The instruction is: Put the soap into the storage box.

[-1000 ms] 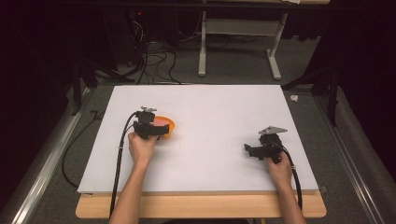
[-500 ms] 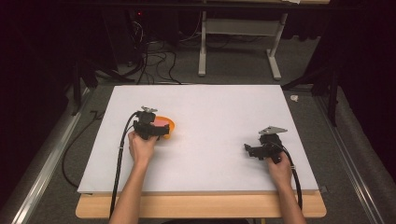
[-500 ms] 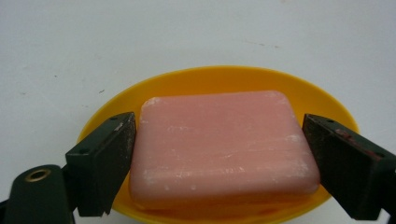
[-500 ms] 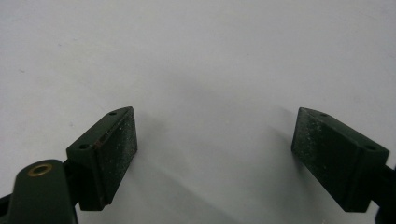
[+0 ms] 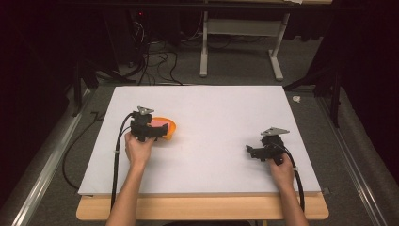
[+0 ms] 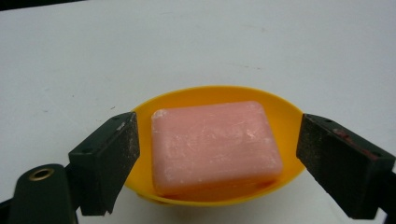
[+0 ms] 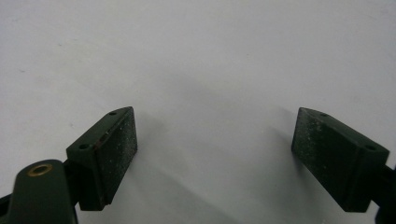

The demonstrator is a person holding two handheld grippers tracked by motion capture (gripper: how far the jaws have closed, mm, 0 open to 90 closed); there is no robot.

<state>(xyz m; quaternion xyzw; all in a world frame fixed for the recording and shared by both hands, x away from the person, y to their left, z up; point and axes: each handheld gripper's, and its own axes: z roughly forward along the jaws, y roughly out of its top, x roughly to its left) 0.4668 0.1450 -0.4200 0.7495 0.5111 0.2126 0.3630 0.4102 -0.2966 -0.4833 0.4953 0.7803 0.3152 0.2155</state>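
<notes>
A pink bar of soap (image 6: 215,145) lies in a shallow orange dish (image 6: 285,114) on the white table. In the high view the orange dish (image 5: 166,125) sits left of centre, partly hidden by my left gripper (image 5: 155,133). My left gripper (image 6: 217,158) is open, its jaws standing on either side of the dish, close to its rim and not pressing it. My right gripper (image 5: 251,151) rests low over the bare table at the right, pointing left. In its own view the right gripper (image 7: 215,149) is open with nothing between its jaws.
The white board (image 5: 216,108) covers most of the wooden table (image 5: 202,208). Black cables (image 5: 117,155) trail from both grippers toward the front edge. A grey desk frame (image 5: 240,42) and floor cables stand beyond the far edge.
</notes>
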